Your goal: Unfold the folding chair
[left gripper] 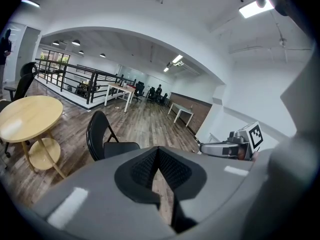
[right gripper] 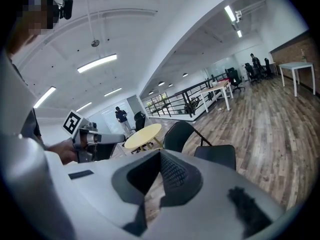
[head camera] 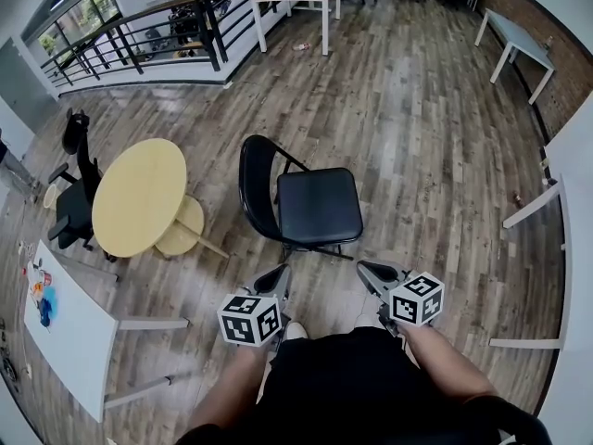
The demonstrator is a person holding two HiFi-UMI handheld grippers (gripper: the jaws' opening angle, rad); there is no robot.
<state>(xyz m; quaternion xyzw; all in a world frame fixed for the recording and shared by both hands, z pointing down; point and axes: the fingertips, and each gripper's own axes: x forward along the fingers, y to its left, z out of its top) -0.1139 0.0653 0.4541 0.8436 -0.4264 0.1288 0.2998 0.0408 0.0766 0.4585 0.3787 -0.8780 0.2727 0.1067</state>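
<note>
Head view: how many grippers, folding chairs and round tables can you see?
grippers: 2, the left gripper and the right gripper
folding chair: 1
round table: 1
total: 4

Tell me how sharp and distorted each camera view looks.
Head view: sharp, evenly lit, folding chair crisp, floorboards bowing outward. Left gripper view: strong fisheye, dark corners, ceiling lamp glaring top right. Right gripper view: same fisheye, mosaic patch top left.
</note>
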